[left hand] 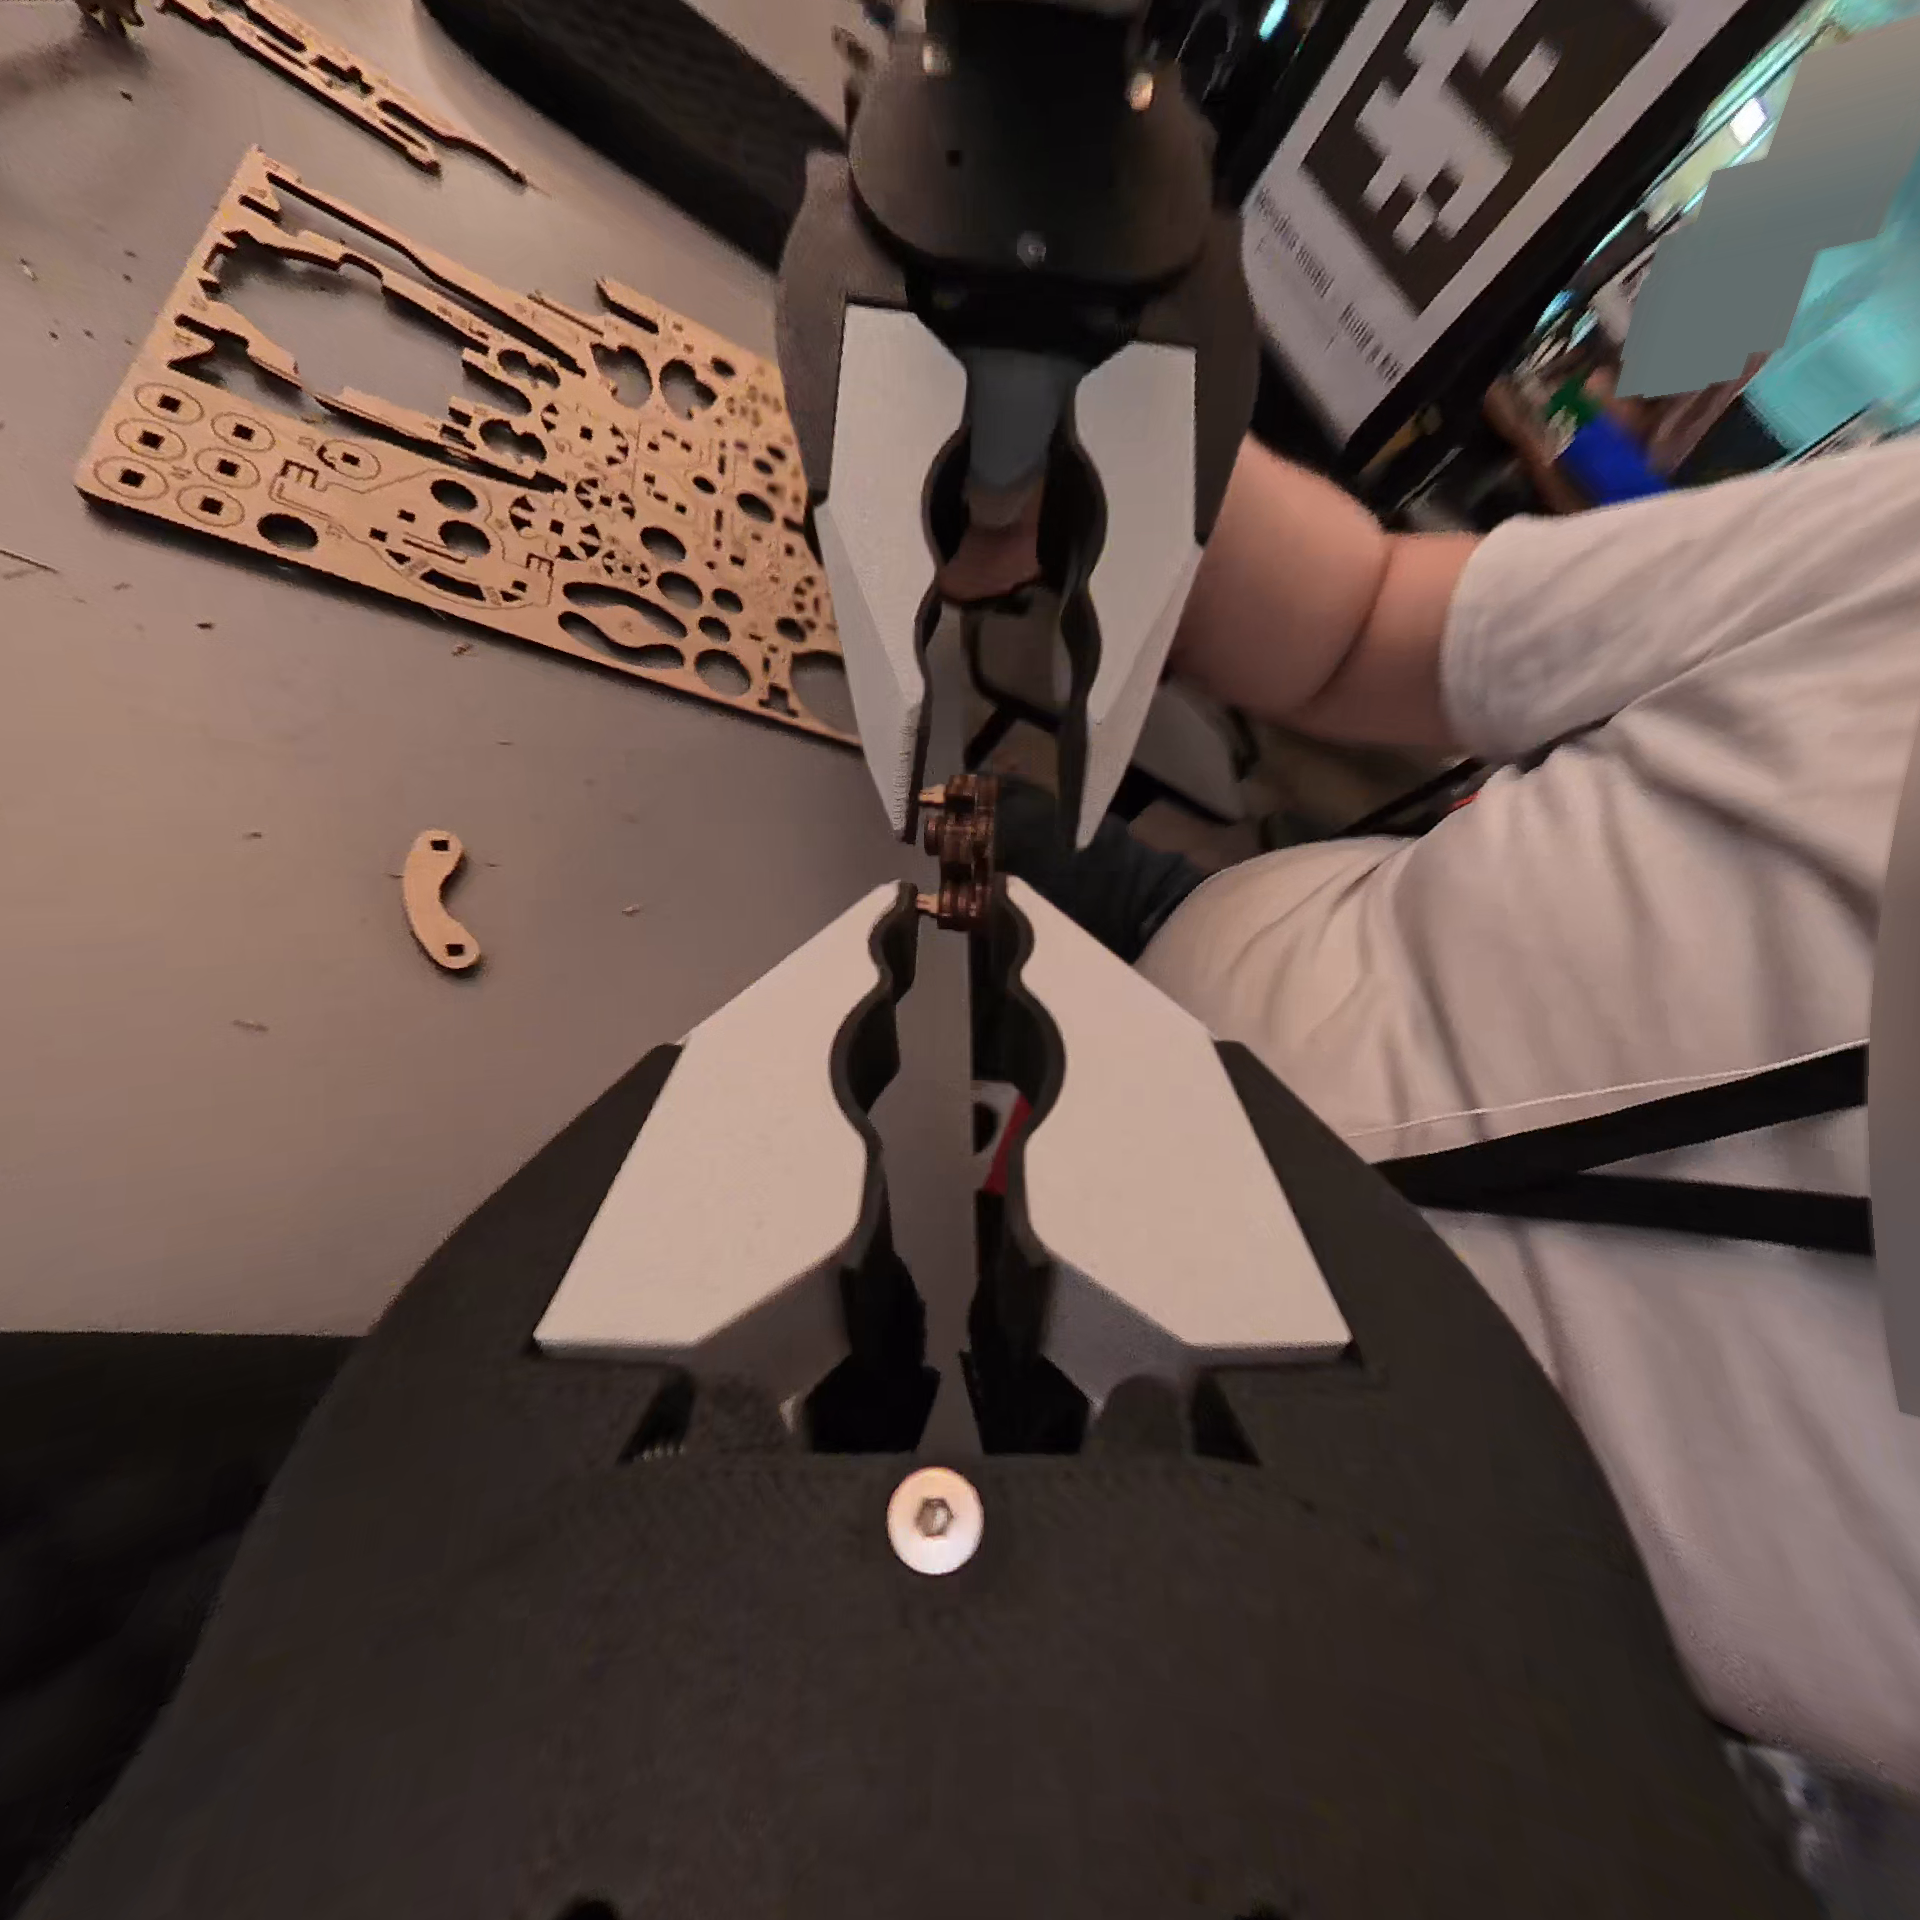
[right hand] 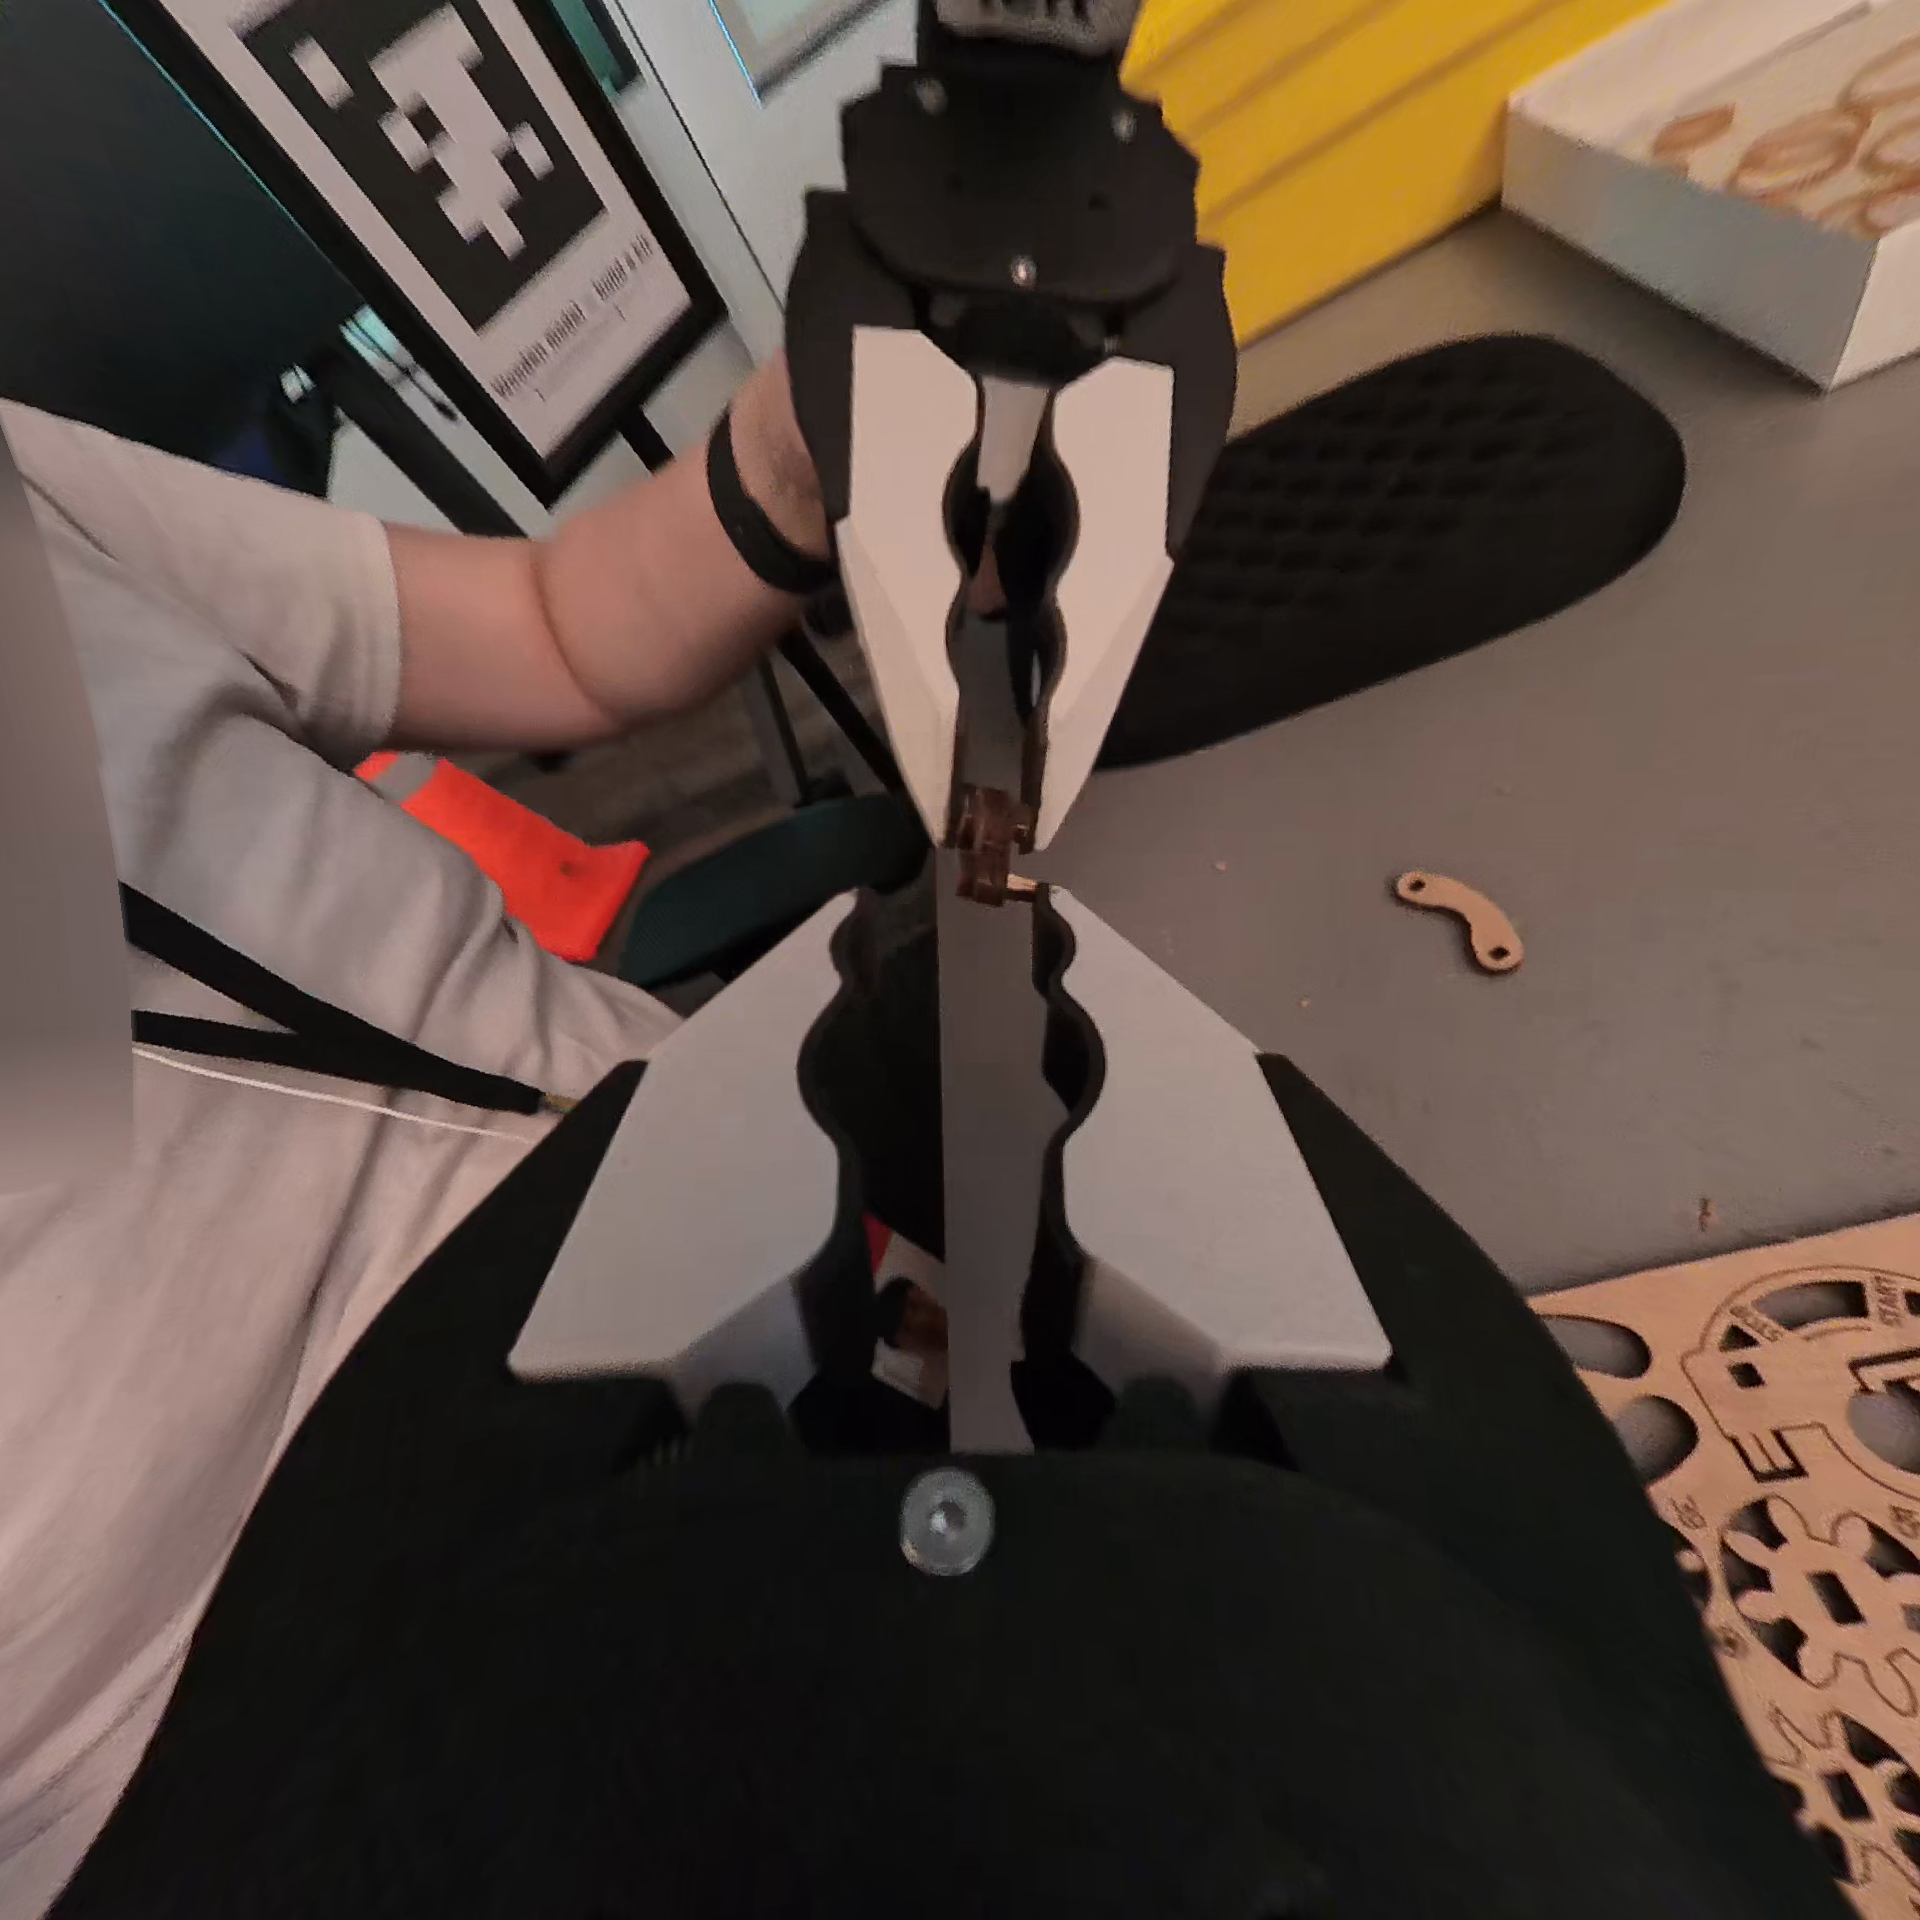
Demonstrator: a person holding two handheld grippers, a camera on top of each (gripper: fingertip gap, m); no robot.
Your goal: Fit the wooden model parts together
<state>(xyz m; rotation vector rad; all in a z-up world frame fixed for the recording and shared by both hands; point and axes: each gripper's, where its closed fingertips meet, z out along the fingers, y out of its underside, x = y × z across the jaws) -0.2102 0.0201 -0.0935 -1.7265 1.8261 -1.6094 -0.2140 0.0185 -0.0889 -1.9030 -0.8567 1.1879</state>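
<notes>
A small dark wooden assembly (left hand: 966,852) of stacked parts with short pegs is held edge-on in the air between both grippers, which meet tip to tip. My left gripper (left hand: 956,899) is closed on its near end. My right gripper (left hand: 992,821) comes from the far side and grips the other end. In the right wrist view the assembly (right hand: 985,844) sits between my right gripper (right hand: 987,904) and the left gripper (right hand: 992,826). A loose curved wooden piece (left hand: 442,899) lies on the grey table (left hand: 260,1091); it also shows in the right wrist view (right hand: 1460,920).
A punched-out wooden sheet (left hand: 468,468) lies on the table and also shows at the lower right of the right wrist view (right hand: 1766,1507). A black mesh pad (right hand: 1403,561), a white box (right hand: 1714,177) and a yellow block (right hand: 1330,135) stand behind. A person in a white shirt (left hand: 1558,935) sits close. Both grippers' tips are close together, under 4 cm apart.
</notes>
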